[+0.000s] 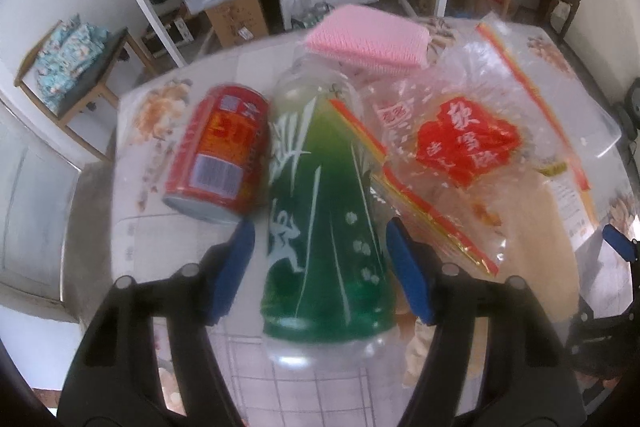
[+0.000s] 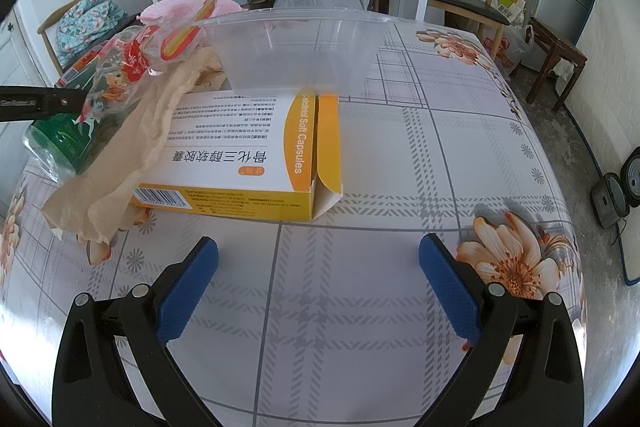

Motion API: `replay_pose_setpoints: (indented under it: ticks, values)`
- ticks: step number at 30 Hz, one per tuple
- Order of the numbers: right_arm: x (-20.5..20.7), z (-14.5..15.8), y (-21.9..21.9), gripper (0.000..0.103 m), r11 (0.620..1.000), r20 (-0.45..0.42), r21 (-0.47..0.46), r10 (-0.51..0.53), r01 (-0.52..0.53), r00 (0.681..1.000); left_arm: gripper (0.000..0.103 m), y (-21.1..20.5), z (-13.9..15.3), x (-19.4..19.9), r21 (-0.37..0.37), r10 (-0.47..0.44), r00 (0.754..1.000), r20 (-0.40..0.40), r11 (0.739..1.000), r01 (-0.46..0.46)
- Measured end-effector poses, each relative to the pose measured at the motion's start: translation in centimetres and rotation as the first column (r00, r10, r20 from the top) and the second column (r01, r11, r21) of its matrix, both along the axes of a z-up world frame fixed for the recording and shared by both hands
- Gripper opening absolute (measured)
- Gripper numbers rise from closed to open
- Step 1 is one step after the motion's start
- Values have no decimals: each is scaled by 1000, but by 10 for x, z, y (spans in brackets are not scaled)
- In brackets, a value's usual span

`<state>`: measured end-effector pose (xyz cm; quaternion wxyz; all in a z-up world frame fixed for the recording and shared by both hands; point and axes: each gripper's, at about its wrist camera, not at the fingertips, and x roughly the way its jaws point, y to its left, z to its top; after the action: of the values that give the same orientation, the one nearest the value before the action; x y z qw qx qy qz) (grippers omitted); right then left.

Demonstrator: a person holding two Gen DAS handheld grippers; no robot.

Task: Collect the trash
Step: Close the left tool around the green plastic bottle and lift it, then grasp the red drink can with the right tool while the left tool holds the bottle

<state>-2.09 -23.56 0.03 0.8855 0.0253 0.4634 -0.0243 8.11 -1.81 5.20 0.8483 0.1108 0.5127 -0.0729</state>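
Green-labelled bottle (image 1: 320, 211) between wide left jaws, ungripped; right jaws wide, empty; clear tub (image 2: 296, 51) empty.

The right gripper (image 2: 318, 283) hung wide open over the tablecloth (image 2: 360, 307); the medicine box (image 2: 240, 163) lay ahead of its fingers

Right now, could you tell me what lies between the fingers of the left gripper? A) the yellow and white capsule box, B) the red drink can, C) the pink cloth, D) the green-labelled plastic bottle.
D: in the left wrist view the green-labelled plastic bottle lies between the open blue fingers of the left gripper, while the red drink can sits off to its left.
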Motion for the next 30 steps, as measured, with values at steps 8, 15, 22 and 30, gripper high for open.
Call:
replay_pose_setpoints:
  ticks: [8, 15, 22, 30]
  values:
    - [-1, 0, 0, 97, 1000, 0, 1, 2, -2, 1000, 56, 1, -11, -2, -22, 3, 999, -33, 1000, -4]
    - [-8, 2, -4, 97, 1000, -26, 7, 2, -2, 1000, 55, 20, 2, -52, -81, -3, 1000, -20, 997, 1]
    - [-24, 11, -12, 97, 1000, -7, 24, -20, 20, 1000, 55, 50, 8, -105, -147, 14, 1000, 11, 989, -12]
    - [-51, 46, -19, 97, 997, 62, 64, 44, -48, 997, 55, 75, 13, -163, -265, 59, 998, 37, 963, -47]
